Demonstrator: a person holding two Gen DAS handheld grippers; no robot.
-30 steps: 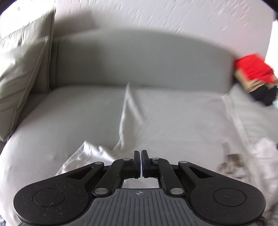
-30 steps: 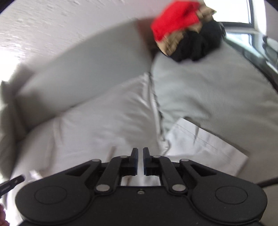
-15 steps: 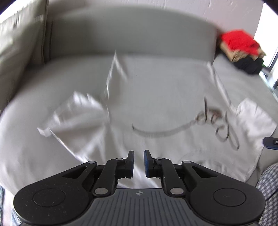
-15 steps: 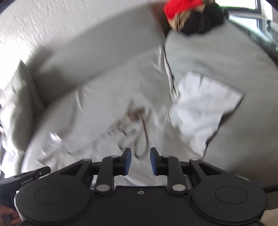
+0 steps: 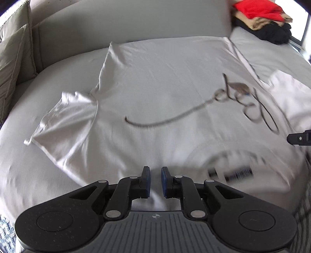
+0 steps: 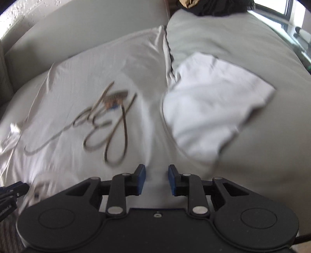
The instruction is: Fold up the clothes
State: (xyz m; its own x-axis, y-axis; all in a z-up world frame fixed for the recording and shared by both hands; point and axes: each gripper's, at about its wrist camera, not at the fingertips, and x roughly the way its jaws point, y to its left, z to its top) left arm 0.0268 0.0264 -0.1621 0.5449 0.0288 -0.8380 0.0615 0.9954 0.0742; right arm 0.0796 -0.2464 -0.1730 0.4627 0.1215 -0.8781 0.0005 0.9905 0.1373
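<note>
Both tongs, left (image 5: 155, 182) and right (image 6: 156, 180), gape empty over the spread white T-shirt (image 5: 165, 93).

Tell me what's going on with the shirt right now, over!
Left hand-held gripper open, empty. Right hand-held gripper open, empty. White T-shirt spread flat on sofa, unfolded. Nothing in the way.

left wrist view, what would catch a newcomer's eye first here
A white t-shirt lies spread flat over the grey sofa, with a looping script print on its right half. At the far right corner sits a pile of clothes topped in bright red. The left hand-held gripper hovers open at the shirt's near edge.
</note>
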